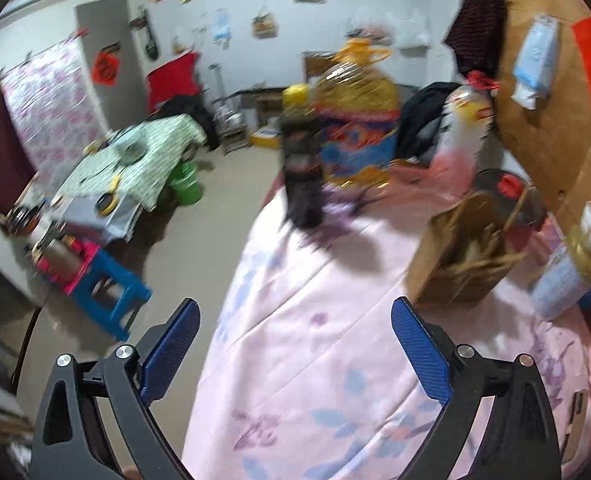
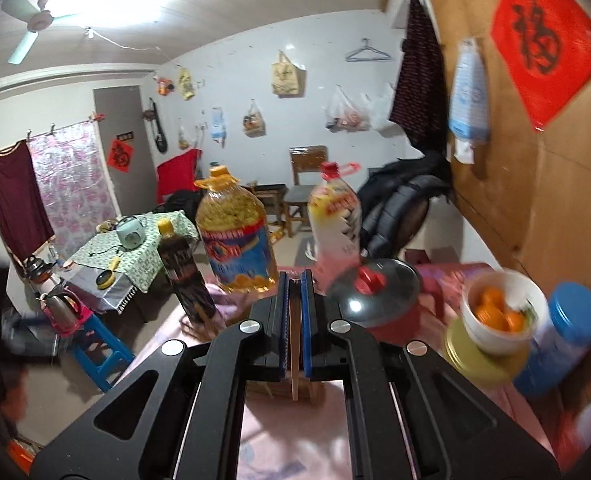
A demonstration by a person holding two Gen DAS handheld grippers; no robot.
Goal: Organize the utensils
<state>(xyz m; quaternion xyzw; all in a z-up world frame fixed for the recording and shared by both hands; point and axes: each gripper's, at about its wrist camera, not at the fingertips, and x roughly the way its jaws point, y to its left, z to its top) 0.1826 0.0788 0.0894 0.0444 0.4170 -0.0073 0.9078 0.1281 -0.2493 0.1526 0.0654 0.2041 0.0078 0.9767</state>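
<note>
The right gripper (image 2: 294,312) is closed on a thin pale wooden stick (image 2: 295,376), most likely a chopstick; its blue pads (image 2: 307,320) press the stick from both sides and the lower end hangs free under them. The left gripper (image 1: 295,354) stands wide, with nothing between its blue fingers (image 1: 419,354), over the pink flowered bedcover (image 1: 315,320) that carries everything here.

Beyond the left gripper, toward the far right side of the bedcover, stands a brown box-shaped wooden utensil holder (image 1: 461,256) with more sticks leaning inside it. Behind it, at the far edge, are a dark sauce bottle with a yellow cap (image 1: 301,160), a big yellow oil jug (image 1: 355,120) and a red pot with a glass lid (image 2: 375,292). A white bowl of orange fruit (image 2: 499,312) sits near the right edge.

I judge the stick to be very light, stiff and a little smooth, so it can turn or slip between the pads. A hold near its middle or upper half seems best, so the lower tip stays free to enter the holder.
</note>
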